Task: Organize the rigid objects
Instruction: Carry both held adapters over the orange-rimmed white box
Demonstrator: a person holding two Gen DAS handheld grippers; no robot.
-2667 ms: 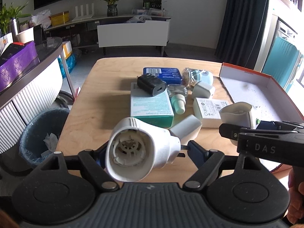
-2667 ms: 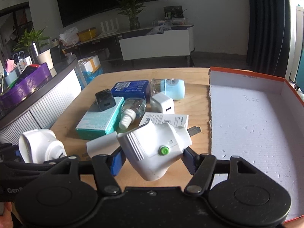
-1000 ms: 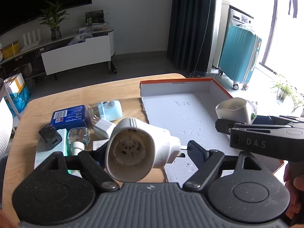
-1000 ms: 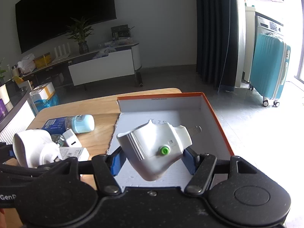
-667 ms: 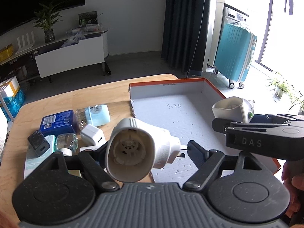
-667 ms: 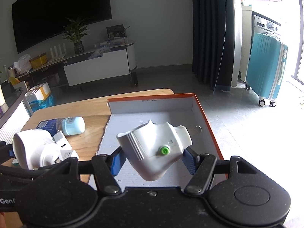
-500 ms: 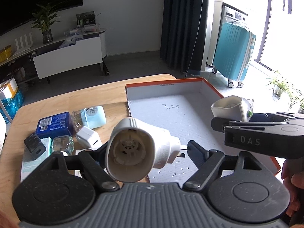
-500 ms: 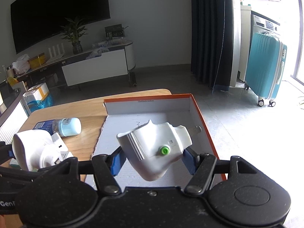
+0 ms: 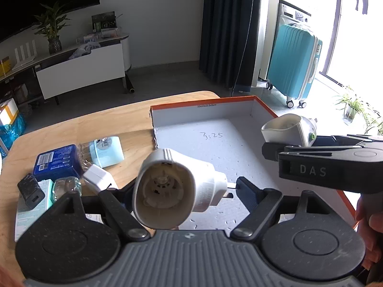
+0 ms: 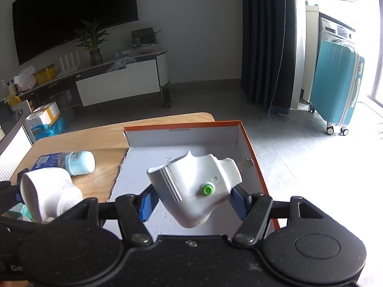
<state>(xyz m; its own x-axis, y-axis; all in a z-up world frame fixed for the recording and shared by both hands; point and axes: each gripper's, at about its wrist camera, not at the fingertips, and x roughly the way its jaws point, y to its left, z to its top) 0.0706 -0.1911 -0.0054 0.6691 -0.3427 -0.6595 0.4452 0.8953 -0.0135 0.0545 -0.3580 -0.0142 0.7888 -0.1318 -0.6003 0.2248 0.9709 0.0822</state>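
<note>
- Your left gripper (image 9: 182, 186) is clamped on a round white plug-in adapter (image 9: 172, 189): one pad presses the wide hollow body, the other bears on the plug end with its metal prongs. It hangs above the near left part of the orange-edged box (image 9: 263, 110).
- Your right gripper (image 10: 191, 202) pinches a second white adapter with a green button (image 10: 194, 186) between its blue pads, above the middle of the box, prongs pointing toward the box's far right wall.
- Both pieces are in the air over the box floor, and nothing lies in the box yet.
- Risk: the left grip sits on a tapering shape, so I judge the piece could swivel or squirt out if you tilt or jolt. Lower it before you let go.
- Risk: dropped from this height, a hard plastic shell may bounce over the low box wall, or land on its prongs and roll.
- Risk: the two grippers are near each other over the box. Releasing both together could knock one adapter with the other tool. Set one down, clear it, then place the other.
- Left of the box on the wooden table (image 9: 71, 129), the blue packet (image 9: 56, 159), the pale blue case (image 9: 107, 150), the small white charger (image 9: 99, 179) and the black charger (image 9: 31, 191) wait to be sorted. Keep your elbows off that cluster.
</note>
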